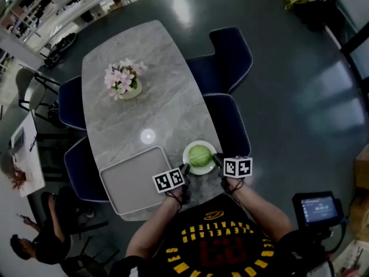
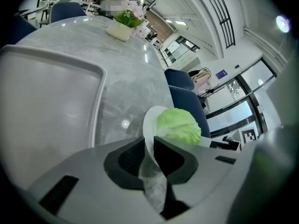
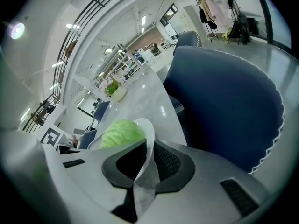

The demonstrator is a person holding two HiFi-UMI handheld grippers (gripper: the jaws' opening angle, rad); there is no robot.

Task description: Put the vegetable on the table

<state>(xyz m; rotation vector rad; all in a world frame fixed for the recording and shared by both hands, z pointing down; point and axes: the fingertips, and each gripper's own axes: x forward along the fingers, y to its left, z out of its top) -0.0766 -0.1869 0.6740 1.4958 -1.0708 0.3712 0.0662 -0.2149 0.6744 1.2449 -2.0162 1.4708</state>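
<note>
Clamping the white plate [image 1: 185,154], left gripper [image 1: 185,168] and right gripper [image 1: 216,159] flank its round, pale-green, leafy cabbage [image 1: 199,155].

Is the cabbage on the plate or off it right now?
On the plate: the cabbage sits on the plate, whose rim the left gripper and right gripper pinch from opposite sides.

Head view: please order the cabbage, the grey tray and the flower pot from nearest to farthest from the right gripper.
1. Cabbage, on the white plate that the right gripper grips, just to its left.
2. Grey tray, further left, at the near end of the table.
3. Flower pot, far up the table.
</note>
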